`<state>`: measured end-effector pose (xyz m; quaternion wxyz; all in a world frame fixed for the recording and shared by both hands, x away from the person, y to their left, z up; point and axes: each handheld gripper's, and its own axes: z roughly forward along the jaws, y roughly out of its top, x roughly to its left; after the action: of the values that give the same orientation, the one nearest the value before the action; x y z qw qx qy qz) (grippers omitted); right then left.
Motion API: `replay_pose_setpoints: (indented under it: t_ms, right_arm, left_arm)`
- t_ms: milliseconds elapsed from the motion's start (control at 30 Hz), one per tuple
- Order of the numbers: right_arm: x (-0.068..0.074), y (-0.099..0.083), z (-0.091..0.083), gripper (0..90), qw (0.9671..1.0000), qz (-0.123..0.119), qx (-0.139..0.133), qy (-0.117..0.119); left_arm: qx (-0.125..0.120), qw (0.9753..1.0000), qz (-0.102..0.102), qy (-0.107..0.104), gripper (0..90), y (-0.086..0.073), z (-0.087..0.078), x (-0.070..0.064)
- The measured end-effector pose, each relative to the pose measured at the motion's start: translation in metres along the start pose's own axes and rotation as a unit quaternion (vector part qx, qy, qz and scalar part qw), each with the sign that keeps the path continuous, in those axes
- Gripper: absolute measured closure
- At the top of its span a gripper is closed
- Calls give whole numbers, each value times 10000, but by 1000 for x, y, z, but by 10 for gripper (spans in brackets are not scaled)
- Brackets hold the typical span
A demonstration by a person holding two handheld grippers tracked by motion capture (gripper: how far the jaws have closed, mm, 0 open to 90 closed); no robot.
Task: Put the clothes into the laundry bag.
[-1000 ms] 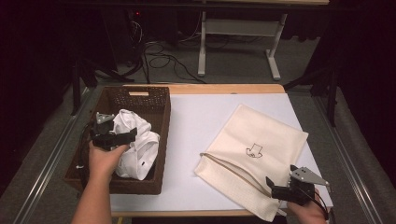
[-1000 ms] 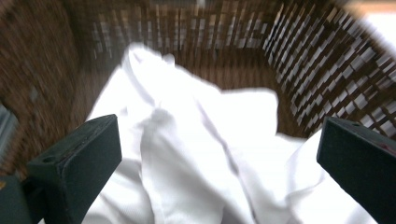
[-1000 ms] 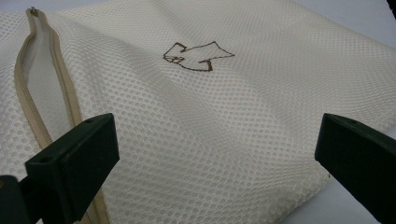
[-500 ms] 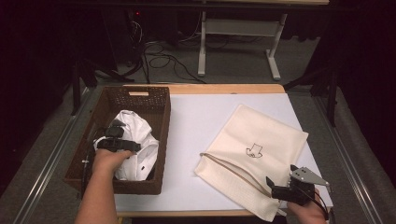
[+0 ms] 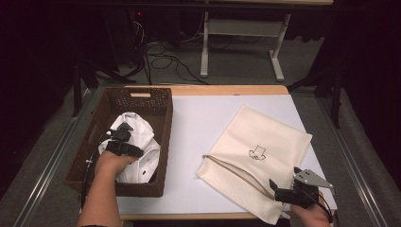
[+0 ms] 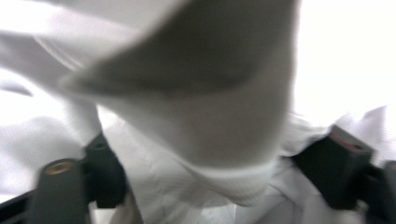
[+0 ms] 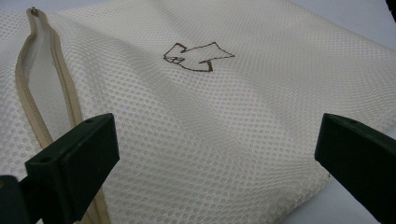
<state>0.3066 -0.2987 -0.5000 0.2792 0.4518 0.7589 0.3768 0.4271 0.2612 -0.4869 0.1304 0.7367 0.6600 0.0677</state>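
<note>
A white garment (image 5: 142,135) lies crumpled in a brown wicker basket (image 5: 168,124) at the table's left. My left gripper (image 5: 124,135) is down in the basket against the garment. In the left gripper view it (image 6: 217,172) stands open, its jaws wide apart with a fold of the white garment (image 6: 196,140) bulging between them. A cream mesh bag (image 5: 276,137) with a small brown arrow mark (image 7: 198,57) lies flat at the right, its zipper (image 7: 43,98) partly undone. My right gripper (image 5: 277,195) hovers open over the mesh bag (image 7: 224,116) at its near corner.
A white sheet (image 5: 198,127) covers the wooden table. The bag's near corner reaches the table's front edge (image 5: 213,216). Beyond the table stand a white desk frame (image 5: 246,28) and loose cables on the floor (image 5: 161,56).
My left gripper has sunk a little forward into the white garment in the basket. The right gripper and the mesh bag have stayed where they were.
</note>
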Motion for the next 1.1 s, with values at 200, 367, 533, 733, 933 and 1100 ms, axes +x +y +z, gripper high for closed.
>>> replay_pose_setpoints:
  t_ms: [200,367,533,733,933,1100]
  right_arm:
    - [0,-1,2,3,10000,2,51,0]
    - [1,-1,2,3,10000,-4,46,24]
    - [0,0,1,4,10000,23,20,-30]
    - [-1,0,1,5,10000,53,25,-10]
    - [-1,0,1,6,10000,78,-1,-7]
    - [0,0,0,7,9999,135,-8,-16]
  left_arm:
    - [-105,9998,153,34,370,0,-4,-3]
    - [-188,9994,289,68,523,0,-8,-5]
    - [-338,9987,362,68,638,-1,-12,-6]
    - [-639,9963,579,-59,737,-1,-20,-11]
    - [-1444,9854,898,44,755,-6,-38,-17]
    - [-1977,9747,1021,212,756,-11,-48,-20]
